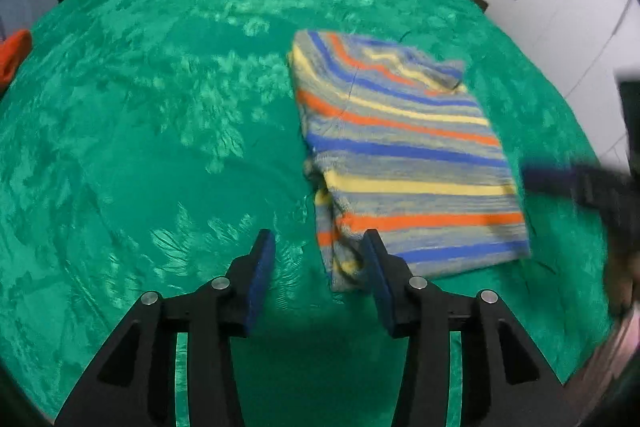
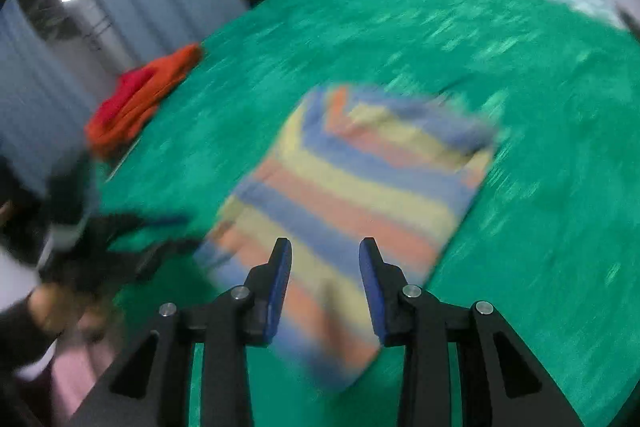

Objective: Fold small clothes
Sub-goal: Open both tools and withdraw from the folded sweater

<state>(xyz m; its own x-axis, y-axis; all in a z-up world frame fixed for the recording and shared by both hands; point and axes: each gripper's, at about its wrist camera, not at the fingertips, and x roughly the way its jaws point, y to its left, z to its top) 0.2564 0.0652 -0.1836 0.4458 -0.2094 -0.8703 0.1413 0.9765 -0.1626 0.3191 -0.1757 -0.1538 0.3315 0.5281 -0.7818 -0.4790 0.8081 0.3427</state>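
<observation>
Striped jumper (image 1: 404, 155) lying part-folded on the green blanket (image 1: 160, 147), sleeves already turned in, near corner loose. Left gripper (image 1: 316, 247) beside that corner, jaws partly apart, nothing between them. Right gripper (image 2: 325, 255) over the near hem, jaws partly apart, empty, view blurred. Fold probably half done; next, likely pinching the near hem at both corners and carrying it across to the far edge.
</observation>
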